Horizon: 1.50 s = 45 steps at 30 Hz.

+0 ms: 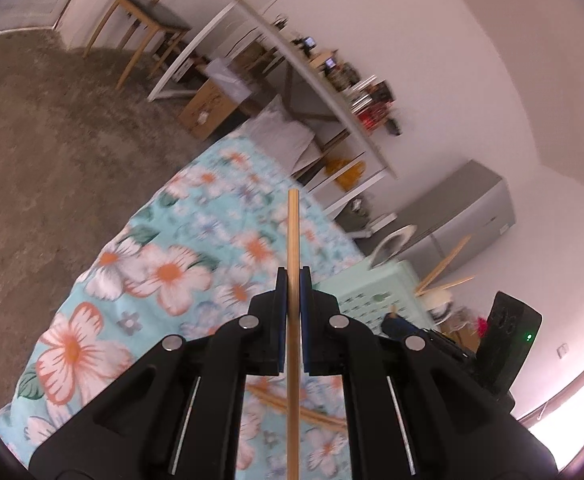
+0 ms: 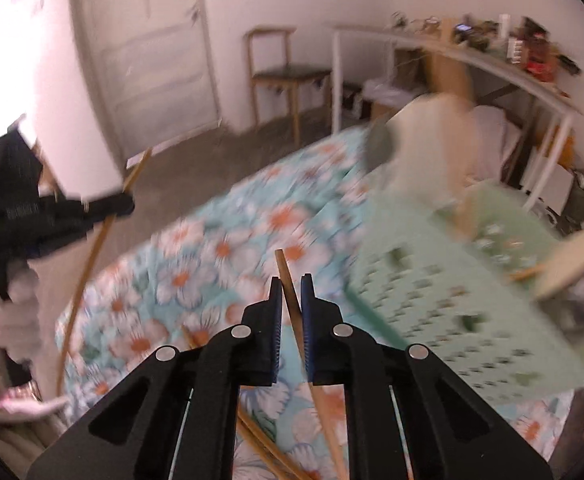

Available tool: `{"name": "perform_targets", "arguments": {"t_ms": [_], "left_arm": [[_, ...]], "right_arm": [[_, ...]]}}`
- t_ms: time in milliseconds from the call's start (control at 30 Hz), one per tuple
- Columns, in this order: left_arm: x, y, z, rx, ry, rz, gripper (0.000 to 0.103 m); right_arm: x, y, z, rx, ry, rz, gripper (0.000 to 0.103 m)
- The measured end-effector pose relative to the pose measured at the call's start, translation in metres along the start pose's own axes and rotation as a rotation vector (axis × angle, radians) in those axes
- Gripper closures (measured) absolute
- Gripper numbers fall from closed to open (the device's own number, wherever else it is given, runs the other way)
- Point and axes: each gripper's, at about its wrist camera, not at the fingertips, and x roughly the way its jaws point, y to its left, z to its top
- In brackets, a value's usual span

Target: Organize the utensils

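My left gripper (image 1: 293, 276) is shut on a wooden chopstick (image 1: 293, 236) that stands straight up between its blue pads. My right gripper (image 2: 291, 284) is shut on another chopstick (image 2: 286, 276), which leans left above the pads and runs down below them. From the right wrist view the left gripper (image 2: 126, 202) shows at the far left, holding its long chopstick (image 2: 92, 256). A mint green perforated basket (image 2: 444, 292) stands on the floral cloth (image 2: 220, 248) to the right, with wooden utensils (image 1: 448, 264) sticking out. More loose chopsticks (image 2: 268, 448) lie on the cloth below the right gripper.
A white desk (image 1: 312, 80) cluttered with small items runs along the wall. A wooden chair (image 2: 280, 76) stands by a door (image 2: 152, 52). Cardboard boxes (image 1: 208, 108) sit under the desk and a grey cabinet (image 1: 460, 216) stands beyond the basket. The floor is grey carpet (image 1: 52, 160).
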Motion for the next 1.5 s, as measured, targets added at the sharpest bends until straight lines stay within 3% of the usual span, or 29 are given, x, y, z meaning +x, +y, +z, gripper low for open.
{"name": "perform_targets", "arguments": {"t_ms": [133,400,600,833,1033,1267,1500], "left_arm": [[0.000,-0.011,0.001,0.022,-0.017,-0.011,0.098],[0.000,-0.025,0.000,0.048,-0.017,-0.008,0.098],[-0.021,-0.044,0.008,0.154,-0.112,0.007,0.098],[-0.024,-0.034,0.014,0.136,-0.130,0.049,0.098],[-0.024,-0.041,0.011,0.196,-0.148,0.079,0.098],[-0.014,-0.035,-0.008,0.271,-0.102,0.163,0.098],[-0.024,-0.039,-0.016,0.334,-0.098,0.182,0.098]], "right_arm": [[-0.035,-0.017,0.001,0.075,-0.092,0.000,0.097],[-0.055,-0.032,-0.010,0.152,-0.144,0.015,0.097],[-0.089,-0.038,-0.014,0.184,-0.245,0.010,0.097],[-0.100,-0.037,-0.024,0.187,-0.271,-0.010,0.097],[-0.112,-0.033,-0.020,0.174,-0.309,-0.012,0.097],[-0.109,-0.026,-0.025,0.142,-0.286,-0.042,0.097],[-0.120,-0.023,-0.017,0.129,-0.321,-0.042,0.097]]}}
